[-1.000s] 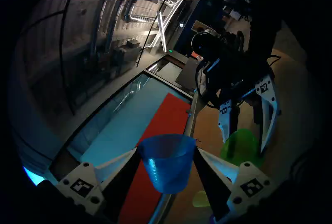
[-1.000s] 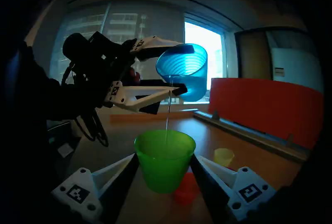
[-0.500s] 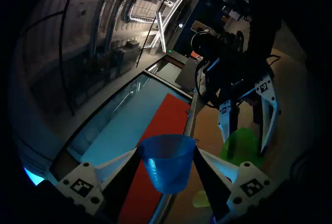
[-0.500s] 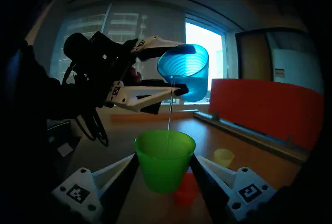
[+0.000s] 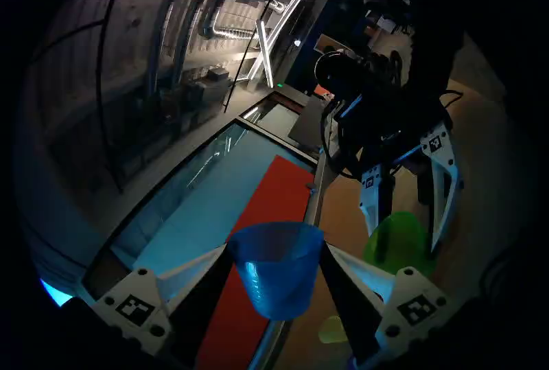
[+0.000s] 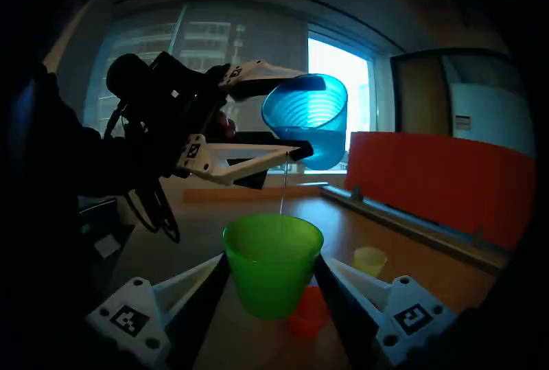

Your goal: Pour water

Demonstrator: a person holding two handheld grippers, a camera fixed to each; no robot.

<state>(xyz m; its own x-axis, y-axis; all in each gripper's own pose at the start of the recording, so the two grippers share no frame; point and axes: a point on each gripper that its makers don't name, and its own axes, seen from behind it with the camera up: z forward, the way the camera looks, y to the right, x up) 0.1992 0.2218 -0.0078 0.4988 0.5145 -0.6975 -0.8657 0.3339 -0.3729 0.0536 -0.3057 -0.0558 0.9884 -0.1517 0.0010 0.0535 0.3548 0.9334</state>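
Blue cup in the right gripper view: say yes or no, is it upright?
No, the blue cup is tipped, a thin stream falling into the green cup.

Shiny plastic cups, smooth wood
The round blue see-through plastic cup (image 6: 305, 119) and the round green see-through plastic cup (image 6: 272, 277) look smooth and glossy; the brown wooden table (image 6: 346, 233) beneath the right gripper (image 6: 271, 260) is smooth, faintly shiny.
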